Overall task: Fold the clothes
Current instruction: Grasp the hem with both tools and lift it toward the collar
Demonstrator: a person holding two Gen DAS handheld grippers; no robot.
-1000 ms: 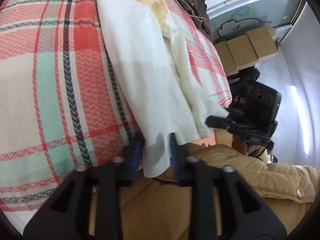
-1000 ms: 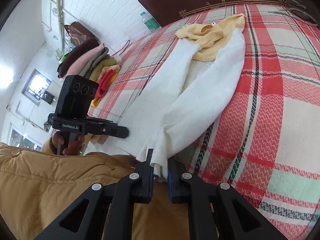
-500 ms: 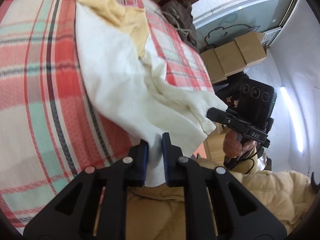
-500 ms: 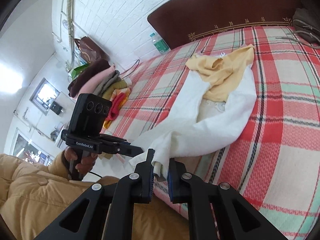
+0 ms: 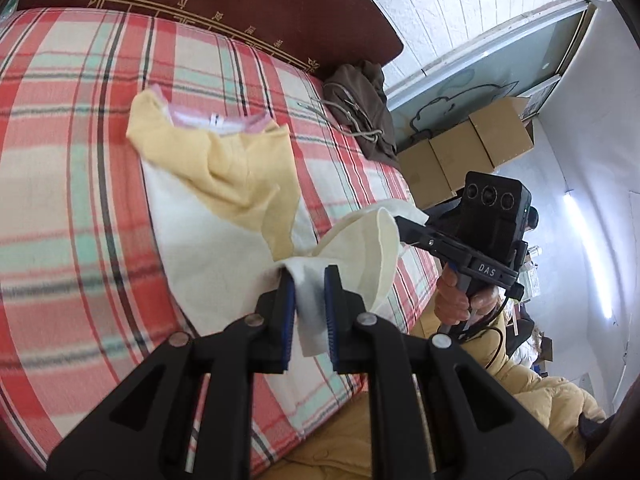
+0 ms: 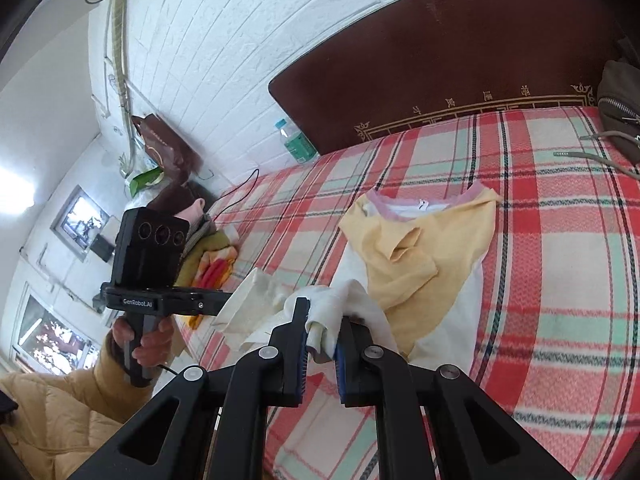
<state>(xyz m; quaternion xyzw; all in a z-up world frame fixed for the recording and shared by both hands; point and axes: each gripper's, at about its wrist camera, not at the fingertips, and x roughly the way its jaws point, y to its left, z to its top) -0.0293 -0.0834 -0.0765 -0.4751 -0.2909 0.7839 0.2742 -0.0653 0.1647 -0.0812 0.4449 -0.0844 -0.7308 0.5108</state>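
A white and yellow garment (image 5: 224,216) lies lengthwise on a bed covered by a red, green and cream plaid blanket (image 5: 68,184), its pink-trimmed neckline toward the dark brown headboard (image 5: 240,4) and its yellow upper part crumpled over the white body. The left tool (image 5: 309,280) is clamped on a white hem corner of the garment, the cloth pinched between its blue-padded fingers (image 5: 289,300) and hanging a little below them. The right tool (image 6: 323,322) is likewise closed on a bunched wad of white fabric at the near end of the garment, which in the right wrist view (image 6: 416,264) is lifted off the blanket there while the yellow part rests flat farther up the bed. Each camera sees the other device: the right tool appears from the left wrist view (image 5: 404,226) with its tip touching a raised fold of cream cloth, gripped by a bare hand (image 5: 460,300) in a tan padded sleeve. A dark brown jacket (image 5: 360,104) with a drawstring sits at the bed's far corner near the headboard, cardboard boxes (image 5: 468,148) stand beyond it, and a stack of folded clothes (image 6: 208,252) lies on the opposite side of the bed beside a plastic bottle (image 6: 296,142).
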